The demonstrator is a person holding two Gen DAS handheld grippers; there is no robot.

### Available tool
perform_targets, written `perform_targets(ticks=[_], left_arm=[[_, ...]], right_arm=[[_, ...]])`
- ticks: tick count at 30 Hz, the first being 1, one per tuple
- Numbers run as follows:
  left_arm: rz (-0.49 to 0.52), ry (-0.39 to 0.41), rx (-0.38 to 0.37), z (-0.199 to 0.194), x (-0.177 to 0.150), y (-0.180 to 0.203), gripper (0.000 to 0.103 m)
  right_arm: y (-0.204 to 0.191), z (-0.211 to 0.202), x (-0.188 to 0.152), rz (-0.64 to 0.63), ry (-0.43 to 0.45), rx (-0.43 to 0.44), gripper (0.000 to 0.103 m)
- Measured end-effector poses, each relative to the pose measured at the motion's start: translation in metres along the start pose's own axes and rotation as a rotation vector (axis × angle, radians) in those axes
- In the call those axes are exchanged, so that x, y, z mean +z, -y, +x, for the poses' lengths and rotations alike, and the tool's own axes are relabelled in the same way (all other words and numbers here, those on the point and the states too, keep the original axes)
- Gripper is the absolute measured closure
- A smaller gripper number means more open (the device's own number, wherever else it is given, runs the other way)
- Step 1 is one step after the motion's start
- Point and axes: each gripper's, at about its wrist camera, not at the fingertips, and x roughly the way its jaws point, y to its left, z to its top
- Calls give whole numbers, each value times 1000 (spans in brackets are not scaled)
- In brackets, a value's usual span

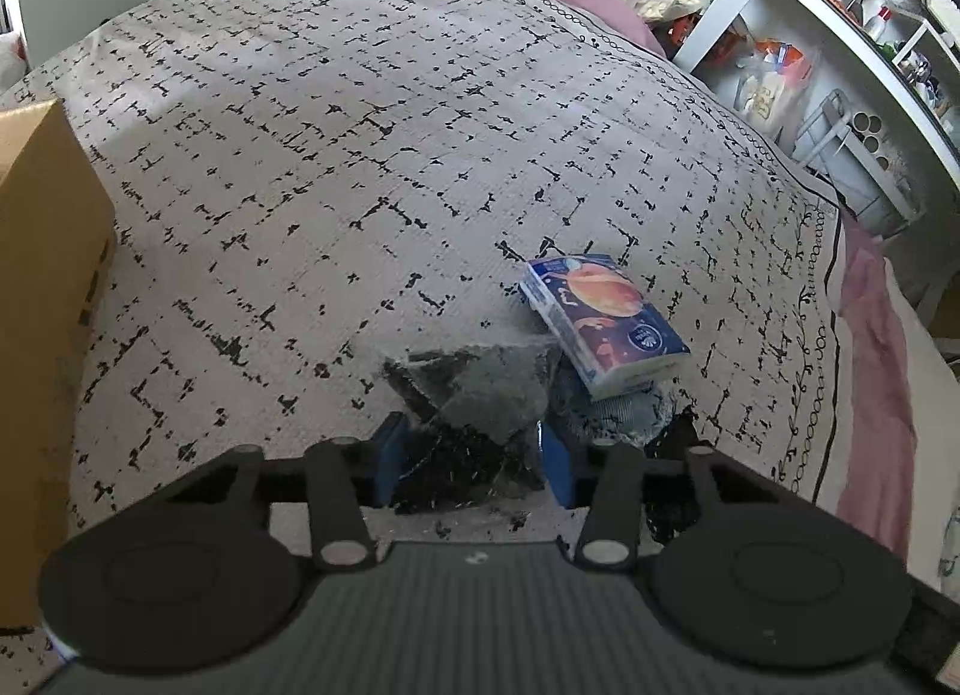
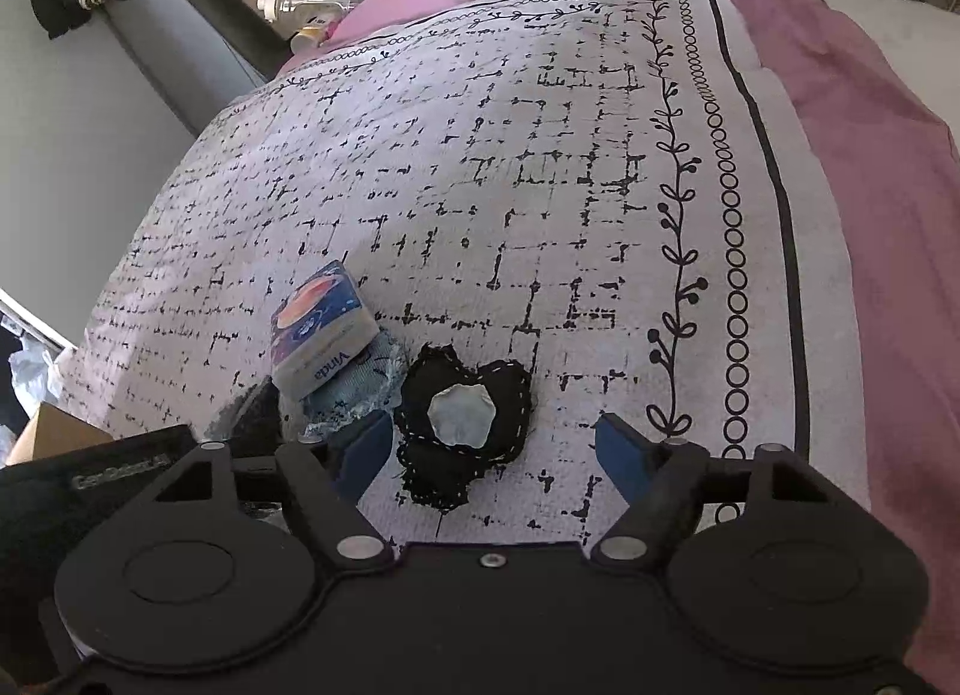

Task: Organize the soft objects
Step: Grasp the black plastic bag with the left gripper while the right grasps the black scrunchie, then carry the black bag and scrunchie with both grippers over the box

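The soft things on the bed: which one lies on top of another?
The blue tissue pack: one end rests on the grey-blue cloth, so it sits tilted. The black fabric flower lies flat on the bedspread.

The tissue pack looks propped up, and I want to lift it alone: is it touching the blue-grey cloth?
Touching. The right wrist view shows the tissue pack resting tilted on the blue-grey cloth, with no gap at its lower edge.
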Motion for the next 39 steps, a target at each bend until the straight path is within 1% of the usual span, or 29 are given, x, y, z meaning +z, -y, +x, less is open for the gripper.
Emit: perform_targets(ticks=[5,7,8,9,10,11,14,17,20,22,26,30,39], left_arm=[[-5,11,-4,-16,-2,-5,59],[-10,13,-8,-24,-3,-9,59],[-12,15,-9,-27,-3,-10,59],[-15,17,-9,-30,-3,-12,59],[-20,18,-8,-34,-3,-14,59],[-25,19,-7,-37,-3,-16,59],[-44,21,-14,-48,-3,-22,59],[-40,32,-32,-63,-3,-26,59],[-34,47,-44,-78,-3,-30,59],[-35,48,-58,-87,-3,-33,59],[-30,55,-80,-105,-2,-40,59],[-27,65,-92,-123,1,-50,59],[-33,82,-117,-150,12,-77,59]], right_arm=[[-9,5,6,-23,12,-22,29],[-14,10,6,-44,2,-39,30],[-16,12,5,-57,-4,-47,34],[-18,16,4,-69,-15,-54,46],[-19,19,4,-79,-28,-59,53],[-20,21,3,-88,-42,-70,63],[-22,20,1,-105,-32,-86,69],[-21,11,-1,-85,-33,-73,69],[-25,-1,-5,-105,-16,-66,69],[-31,-12,-8,-132,5,-62,69],[-44,-33,-9,-200,68,-82,69],[-51,-48,-6,-204,94,-89,69],[-90,-80,-4,-239,147,-69,69]])
